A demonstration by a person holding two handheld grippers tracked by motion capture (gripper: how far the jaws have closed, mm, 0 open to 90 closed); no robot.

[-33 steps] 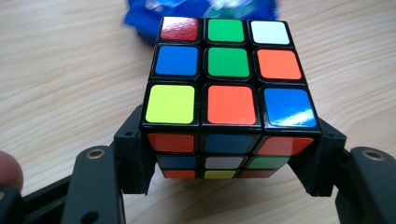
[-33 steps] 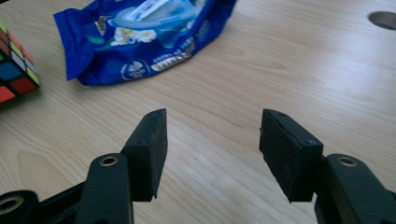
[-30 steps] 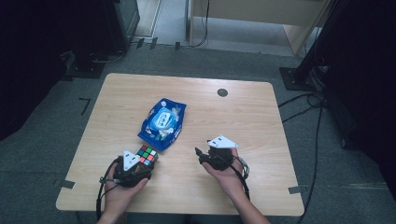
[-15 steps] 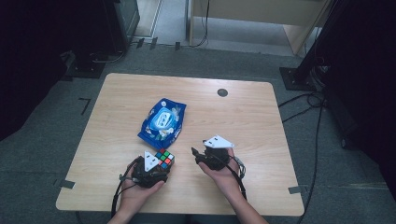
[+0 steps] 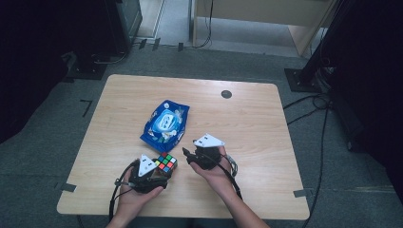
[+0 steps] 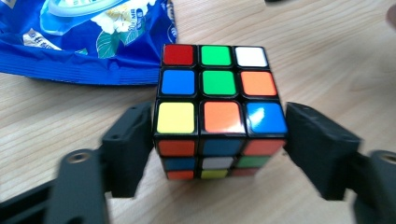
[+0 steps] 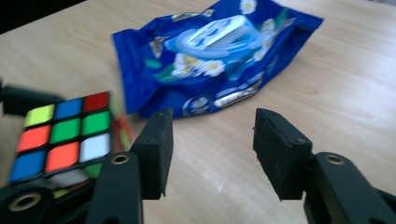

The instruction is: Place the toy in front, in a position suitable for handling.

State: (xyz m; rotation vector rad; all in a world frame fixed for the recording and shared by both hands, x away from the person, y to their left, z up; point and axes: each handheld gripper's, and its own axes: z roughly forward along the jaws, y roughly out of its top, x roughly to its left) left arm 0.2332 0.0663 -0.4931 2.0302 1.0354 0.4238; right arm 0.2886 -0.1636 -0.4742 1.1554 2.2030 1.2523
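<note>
Between left claw (image 6: 219, 154) jaws: cube (image 6: 217, 100), gap each side, just opened.

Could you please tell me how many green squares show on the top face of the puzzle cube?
2. On the puzzle cube top face, in the left gripper view: one in the far row's middle, one at the centre.

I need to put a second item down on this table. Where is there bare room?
Bare wood lies right of the blue packet toward the table's right edge, and along the far edge. It is crowded near the cube.
</note>
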